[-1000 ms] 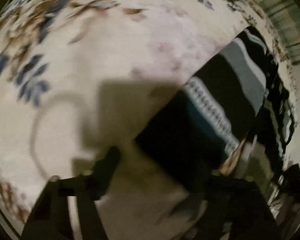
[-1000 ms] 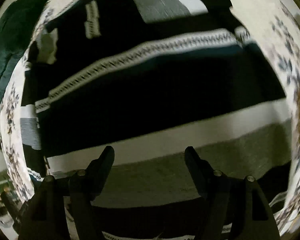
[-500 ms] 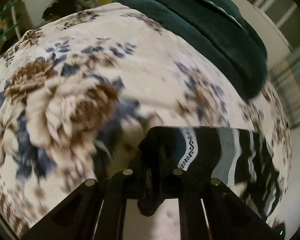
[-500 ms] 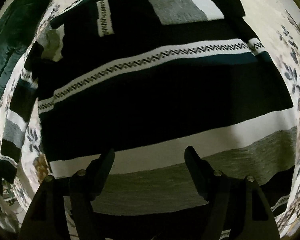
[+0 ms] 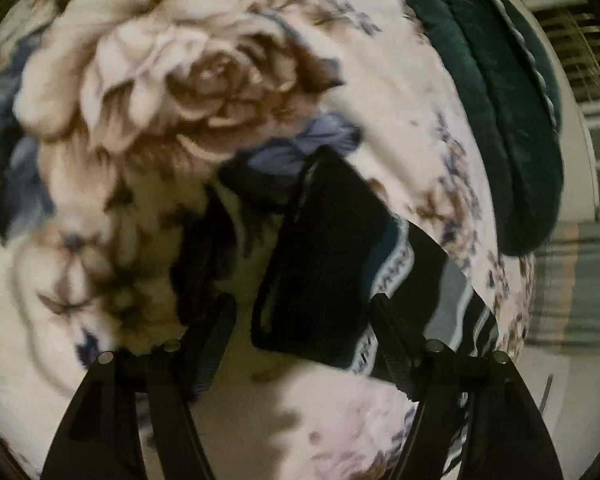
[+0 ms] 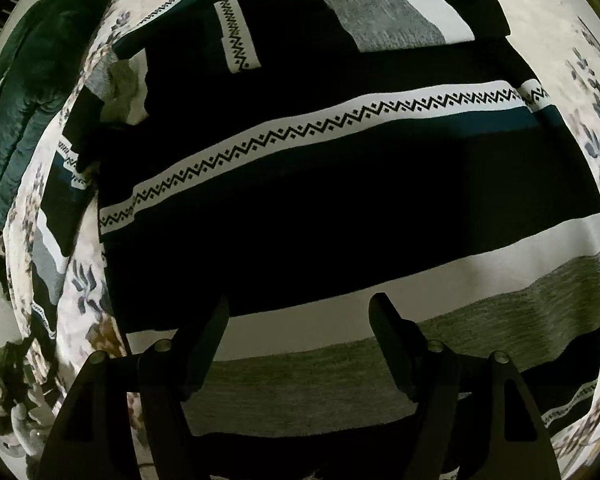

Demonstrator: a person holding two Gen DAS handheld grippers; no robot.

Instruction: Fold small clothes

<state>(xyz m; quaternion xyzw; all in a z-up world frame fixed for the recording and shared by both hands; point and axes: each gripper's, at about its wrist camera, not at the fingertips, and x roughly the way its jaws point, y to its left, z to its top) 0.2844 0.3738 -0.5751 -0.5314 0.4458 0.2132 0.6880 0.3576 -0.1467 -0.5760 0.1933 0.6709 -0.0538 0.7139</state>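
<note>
A black sweater (image 6: 340,200) with white zigzag, teal, white and grey stripes lies spread on a floral blanket (image 6: 580,40). Its right sleeve (image 6: 380,12) is folded across the chest. My right gripper (image 6: 300,312) is open and empty, hovering over the sweater's lower white and grey stripes. In the left wrist view the other sleeve's black cuff end (image 5: 324,264) lies on the blanket (image 5: 140,80) between my fingers. My left gripper (image 5: 304,312) is open, its fingers apart on either side of the cuff, not gripping it.
A dark green quilt (image 5: 500,100) lies along the blanket's far edge; it also shows at the left of the right wrist view (image 6: 28,100). A window with blinds (image 5: 580,40) is beyond the bed. Clutter (image 6: 12,420) sits past the bed's left edge.
My left gripper was shut on the sleeve cuff half a second ago; it has now opened and the cuff lies on the blanket. The right gripper has drifted slightly, still open over the sweater.
</note>
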